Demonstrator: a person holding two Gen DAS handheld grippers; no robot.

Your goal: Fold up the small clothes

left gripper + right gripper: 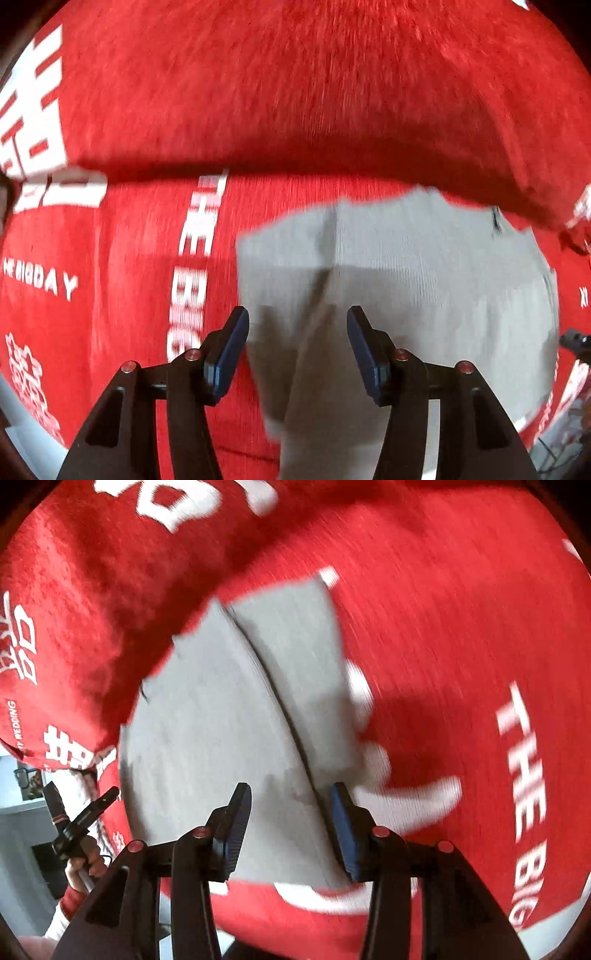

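Left tool (pixel 297 325) and right tool (pixel 291 801) point down over grey garment (pixel 406 266), both parted, empty.

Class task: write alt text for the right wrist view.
A folded grey garment lies on a red cloth printed with white lettering. The right tool hangs open above the garment's near edge, gripping nothing. The picture is motion-blurred.
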